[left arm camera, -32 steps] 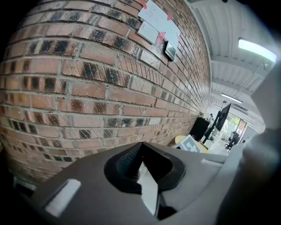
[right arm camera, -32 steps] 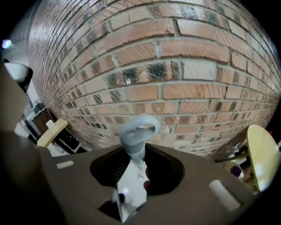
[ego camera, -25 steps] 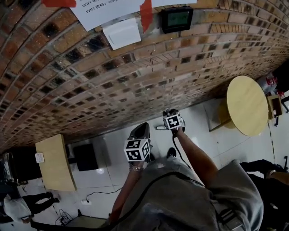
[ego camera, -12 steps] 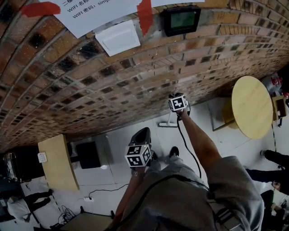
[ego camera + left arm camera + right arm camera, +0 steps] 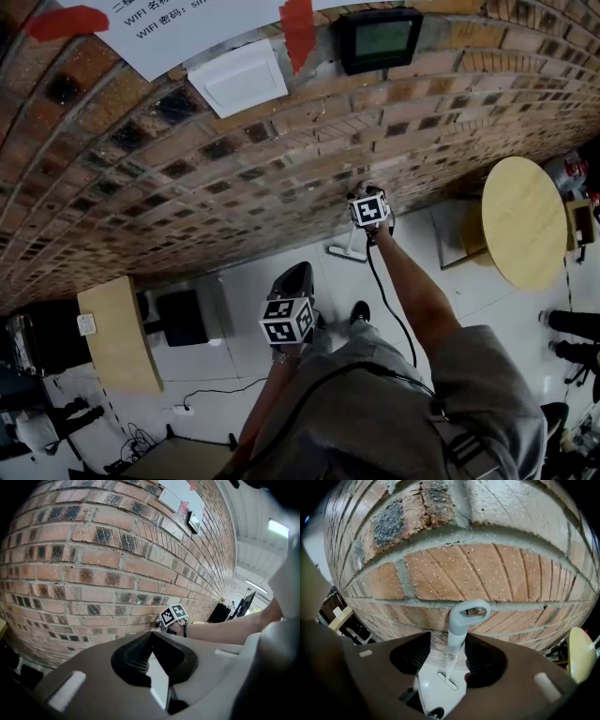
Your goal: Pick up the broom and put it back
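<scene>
The broom (image 5: 457,639) is pale grey, with a loop at the top of its handle. It stands upright against the brick wall (image 5: 487,569), handle between the jaws of my right gripper (image 5: 449,641). Those jaws have just been opening; the pads stand off the handle, so the gripper is open. In the head view the right gripper (image 5: 366,193) is at the wall, and the broom's head (image 5: 347,251) rests on the white floor below it. My left gripper (image 5: 292,277) hangs back over the floor, jaw tips together (image 5: 151,637) and empty.
A round wooden table (image 5: 520,220) stands to the right near the wall. A small wooden table (image 5: 117,337) and a black box (image 5: 180,323) are at the left. A cable (image 5: 202,403) lies on the floor. A person's shoes (image 5: 572,323) show at the right edge.
My right gripper moved up to the brick wall with the broom, whose head slid closer to the wall. The left gripper stayed where it was.
</scene>
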Demonstrator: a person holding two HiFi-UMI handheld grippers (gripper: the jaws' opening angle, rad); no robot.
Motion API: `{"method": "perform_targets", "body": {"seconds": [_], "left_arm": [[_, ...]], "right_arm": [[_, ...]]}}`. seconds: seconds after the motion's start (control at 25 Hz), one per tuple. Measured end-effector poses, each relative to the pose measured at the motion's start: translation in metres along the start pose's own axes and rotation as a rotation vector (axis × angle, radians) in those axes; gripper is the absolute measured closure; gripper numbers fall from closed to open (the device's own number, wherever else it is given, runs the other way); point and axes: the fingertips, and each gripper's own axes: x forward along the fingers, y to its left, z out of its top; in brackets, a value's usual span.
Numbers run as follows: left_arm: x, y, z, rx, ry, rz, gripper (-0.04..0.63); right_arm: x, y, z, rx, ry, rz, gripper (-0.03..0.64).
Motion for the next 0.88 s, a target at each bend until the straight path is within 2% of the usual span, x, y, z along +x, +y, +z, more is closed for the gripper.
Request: {"method": "perform_targets", "body": {"seconds": [0.2, 0.44, 0.56, 0.72, 0.88], "left_arm": [[0.003, -0.002, 0.002, 0.006, -0.002, -0.003, 0.589], [0.003, -0.002, 0.013, 0.016, -0.02, -0.01, 0.591], [0.004, -0.005, 0.022, 0.031, -0.035, -0.025, 0.591], [0.013, -0.008, 0.036, 0.078, -0.051, -0.034, 0.591], [0.02, -0.016, 0.048, 0.108, -0.06, -0.049, 0.591]], "right_arm": [[-0.005, -0.004, 0.003, 0.006, -0.008, 0.002, 0.378], [-0.036, -0.014, -0.003, 0.084, -0.027, -0.005, 0.364], [-0.079, 0.003, 0.0, 0.109, -0.096, -0.012, 0.45], [-0.144, 0.05, 0.007, 0.16, -0.176, 0.031, 0.521], [-0.189, 0.092, 0.007, 0.103, -0.179, 0.041, 0.567]]}}
